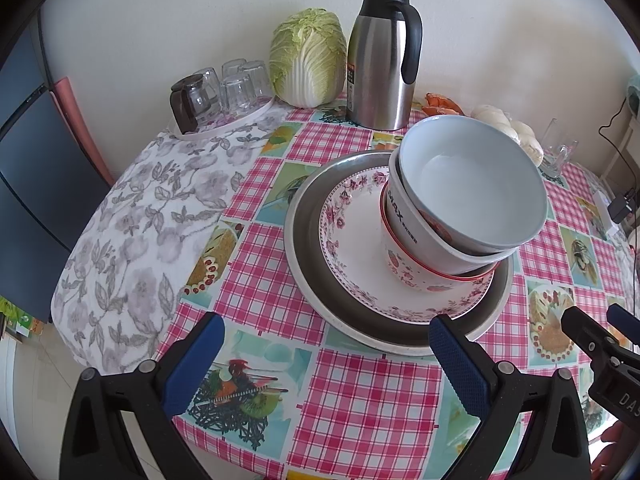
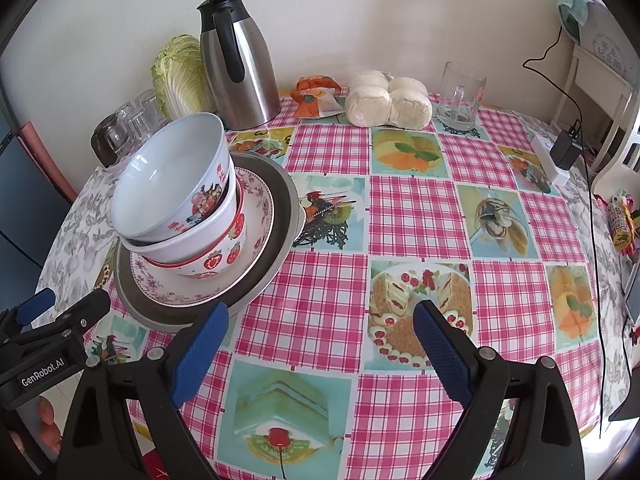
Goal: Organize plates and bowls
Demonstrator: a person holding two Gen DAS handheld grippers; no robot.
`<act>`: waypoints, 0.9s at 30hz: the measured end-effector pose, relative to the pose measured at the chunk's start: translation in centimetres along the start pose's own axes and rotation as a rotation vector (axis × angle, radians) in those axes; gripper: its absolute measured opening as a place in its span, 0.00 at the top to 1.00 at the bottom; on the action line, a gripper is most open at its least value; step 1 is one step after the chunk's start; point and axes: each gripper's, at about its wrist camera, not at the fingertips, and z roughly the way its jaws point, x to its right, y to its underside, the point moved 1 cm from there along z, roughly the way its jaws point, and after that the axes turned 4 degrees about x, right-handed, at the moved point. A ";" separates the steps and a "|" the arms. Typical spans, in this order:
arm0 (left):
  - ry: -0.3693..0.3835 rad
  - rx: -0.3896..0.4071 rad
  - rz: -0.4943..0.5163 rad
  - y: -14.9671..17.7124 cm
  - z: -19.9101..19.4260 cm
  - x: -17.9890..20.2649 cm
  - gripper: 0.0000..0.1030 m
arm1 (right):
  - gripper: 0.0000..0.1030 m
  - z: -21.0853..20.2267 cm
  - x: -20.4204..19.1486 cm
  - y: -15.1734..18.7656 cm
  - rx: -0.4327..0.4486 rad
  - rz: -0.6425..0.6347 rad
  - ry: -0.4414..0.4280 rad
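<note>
Checked pink cloth covers the worktop (image 2: 400, 208), and on it we find one stack of crockery. At the base sits a grey tray (image 1: 308, 240), rim flat on the cloth. Inside it lies a floral plate (image 1: 344, 216). On the plate stand three nested bowls: a strawberry bowl (image 2: 224, 258) at the bottom, a white bowl (image 1: 416, 224) in it, and a blue-lined bowl (image 1: 472, 184) on top. The upper two bowls tilt toward the grippers rather than sitting level.

We see the left gripper (image 1: 326, 348) released, jaws wide apart, holding nothing; its right finger overlaps the near rim of the tray in the left wrist view, though we cannot tell whether it touches. The right gripper (image 2: 320, 332) is likewise released and holds nothing, hovering over bare cloth just right of the stack.

Behind the stack, along the wall, stand a steel flask (image 1: 380, 64) and a cabbage (image 1: 308, 56). Upturned glasses (image 1: 236, 88) rest on a small white tray to the left. Buns (image 2: 388, 98) and a mug (image 2: 460, 96) lie well apart to the right.
</note>
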 end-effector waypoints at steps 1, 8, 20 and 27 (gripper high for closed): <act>0.000 0.000 0.000 0.1 0.0 0.0 0.00 | 0.09 0.0 0.0 0.0 0.000 0.000 0.000; -0.001 -0.001 -0.001 0.0 0.0 0.0 0.00 | 0.09 0.0 0.0 -0.1 0.000 0.000 0.000; 0.002 0.003 -0.003 0.2 0.1 -0.2 0.00 | 0.09 0.1 0.0 0.1 -0.004 -0.003 0.000; -0.004 0.016 0.005 0.0 -0.2 0.0 0.00 | 0.09 0.1 0.0 0.1 -0.007 -0.003 0.000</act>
